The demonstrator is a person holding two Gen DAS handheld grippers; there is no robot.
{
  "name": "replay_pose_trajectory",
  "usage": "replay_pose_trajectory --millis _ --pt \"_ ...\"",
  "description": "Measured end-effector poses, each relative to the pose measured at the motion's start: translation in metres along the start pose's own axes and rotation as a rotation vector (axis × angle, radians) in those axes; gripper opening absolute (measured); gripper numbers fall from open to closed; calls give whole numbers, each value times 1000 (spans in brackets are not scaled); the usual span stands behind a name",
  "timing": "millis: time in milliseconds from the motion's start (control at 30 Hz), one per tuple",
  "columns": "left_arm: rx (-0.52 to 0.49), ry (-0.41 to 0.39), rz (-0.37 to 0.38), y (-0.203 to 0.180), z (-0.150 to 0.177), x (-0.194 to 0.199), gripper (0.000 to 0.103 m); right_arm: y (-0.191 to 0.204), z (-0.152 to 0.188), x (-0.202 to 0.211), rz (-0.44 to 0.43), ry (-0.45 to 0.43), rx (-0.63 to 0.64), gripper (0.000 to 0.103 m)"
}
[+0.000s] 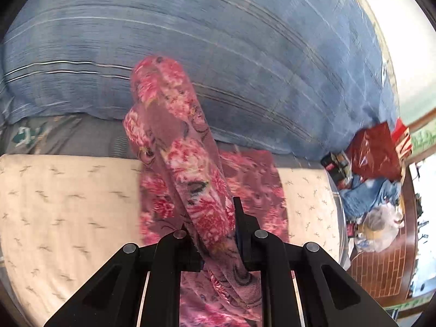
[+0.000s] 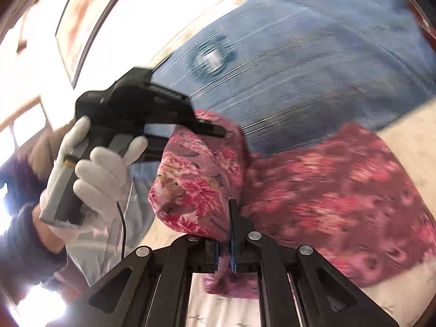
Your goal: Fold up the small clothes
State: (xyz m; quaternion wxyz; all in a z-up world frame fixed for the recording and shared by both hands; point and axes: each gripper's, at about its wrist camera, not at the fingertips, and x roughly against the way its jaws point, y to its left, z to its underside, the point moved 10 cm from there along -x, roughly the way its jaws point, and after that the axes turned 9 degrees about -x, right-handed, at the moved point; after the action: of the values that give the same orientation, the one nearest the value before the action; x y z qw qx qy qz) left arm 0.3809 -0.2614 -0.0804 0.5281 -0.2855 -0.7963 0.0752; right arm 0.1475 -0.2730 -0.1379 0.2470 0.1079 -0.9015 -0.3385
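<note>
A pink and maroon floral garment is lifted off a cream sheet on a bed. My left gripper is shut on a raised fold of it, which stretches up and away. The rest of the garment lies on the sheet below. In the right wrist view my right gripper is shut on another edge of the same garment. The left gripper, held by a white-gloved hand, pinches the cloth just above and to the left. The views are blurred by motion.
A blue striped blanket covers the bed behind the cream sheet. At the right in the left wrist view, a red plastic bag, blue clothes and a clear bag lie on a brick-patterned floor.
</note>
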Motion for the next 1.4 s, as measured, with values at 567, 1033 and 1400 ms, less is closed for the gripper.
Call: replay_pose_trajectory --millis 567,1033,1400 --pt "-119 163 -151 -91 -8 -172 32 -149 -7 29 69 111 -529 11" --pt "-90 98 -61 -87 -15 -133 26 -181 -21 39 59 10 -721 12" --pt "280 24 59 51 35 -94 47 -155 -117 64 59 -183 -521 46"
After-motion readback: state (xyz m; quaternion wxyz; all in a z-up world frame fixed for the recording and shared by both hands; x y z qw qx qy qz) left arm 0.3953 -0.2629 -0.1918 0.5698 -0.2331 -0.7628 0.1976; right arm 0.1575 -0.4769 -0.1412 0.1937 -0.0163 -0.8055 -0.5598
